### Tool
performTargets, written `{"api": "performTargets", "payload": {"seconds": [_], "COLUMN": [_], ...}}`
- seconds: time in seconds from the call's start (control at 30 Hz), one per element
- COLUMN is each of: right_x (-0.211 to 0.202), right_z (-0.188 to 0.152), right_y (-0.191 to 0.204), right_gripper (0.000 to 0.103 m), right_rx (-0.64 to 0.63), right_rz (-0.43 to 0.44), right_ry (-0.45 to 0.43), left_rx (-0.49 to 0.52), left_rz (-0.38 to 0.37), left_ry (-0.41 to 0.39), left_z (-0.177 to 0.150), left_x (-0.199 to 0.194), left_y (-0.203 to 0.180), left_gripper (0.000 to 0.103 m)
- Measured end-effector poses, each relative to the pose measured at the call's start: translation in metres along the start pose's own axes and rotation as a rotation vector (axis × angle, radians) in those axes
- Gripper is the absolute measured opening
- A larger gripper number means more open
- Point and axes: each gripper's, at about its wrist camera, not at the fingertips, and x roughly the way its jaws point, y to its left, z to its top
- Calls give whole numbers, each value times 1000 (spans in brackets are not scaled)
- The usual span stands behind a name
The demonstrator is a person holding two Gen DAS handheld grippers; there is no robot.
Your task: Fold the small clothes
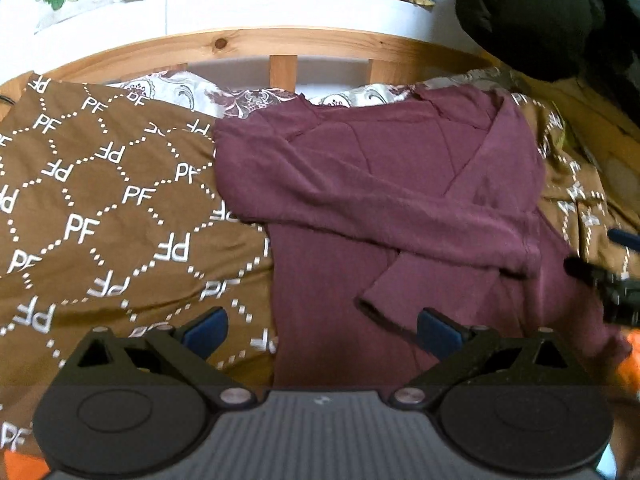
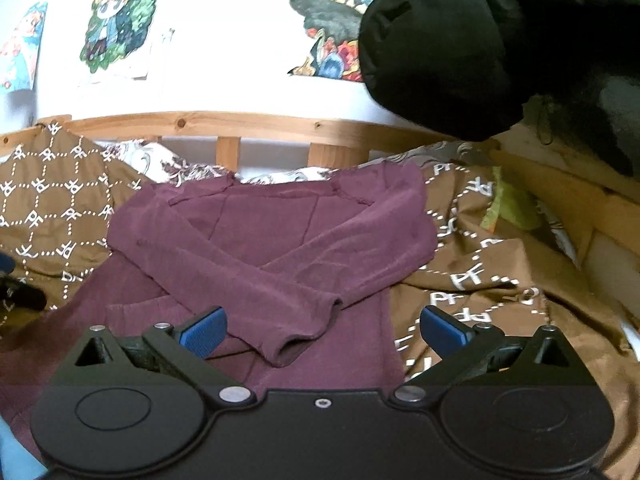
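A dark red long-sleeved shirt [image 1: 360,184] lies flat on a brown bedspread [image 1: 100,200] that is printed with white letters and dotted lines. Both sleeves are folded in over the body of the shirt and they cross each other, with the cuffs [image 2: 296,344] pointing toward the cameras. Behind the shirt there is a patterned pillow [image 1: 224,96], then the wooden bed frame [image 1: 280,46], and on the white wall hang some colourful pictures [image 2: 116,16]. A big black object [image 2: 480,40] fills the upper right corner. The left gripper [image 1: 322,330] is spread wide, holds nothing, and hangs above the lower part of the shirt. The right gripper [image 2: 322,330] is also spread wide and empty, just above one cuff, without pinching it.
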Motion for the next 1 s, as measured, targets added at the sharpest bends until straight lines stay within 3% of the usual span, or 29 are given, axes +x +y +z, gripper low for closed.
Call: {"api": "performTargets", "payload": {"seconds": [0.1,0.27,0.4,0.53,0.57,0.73,0.87,0.97,1.0], "right_x": [9,40,83,136,147,183,201,209,209], "right_z": [4,39,75,96,98,93,84,83,84], "right_y": [4,16,39,70,76,96,107,105,104], "right_gripper": [102,88,72,46,46,45,44,33,22], "right_rx": [13,-62,-176,-288,-311,-392,-456,-444,-442], "right_rz": [22,84,173,270,298,398,399,399,400], "right_ry": [17,25,17,82,103,212,261,278,277], "left_rx": [-57,-178,-272,-341,-350,-299,-260,-236,-218], "left_rz": [-32,-79,-101,-136,-146,-125,-93,-65,-51], "left_ry": [-12,-1,34,40,38,33,49,64,70], "left_z": [13,32,40,40,40,43,46,46,46], "left_x": [18,60,92,111,113,122,125,129,130], "left_y": [8,20,33,45,46,42,37,33,30], "left_gripper": [102,102,102,102,102,102,102,102,102]}}
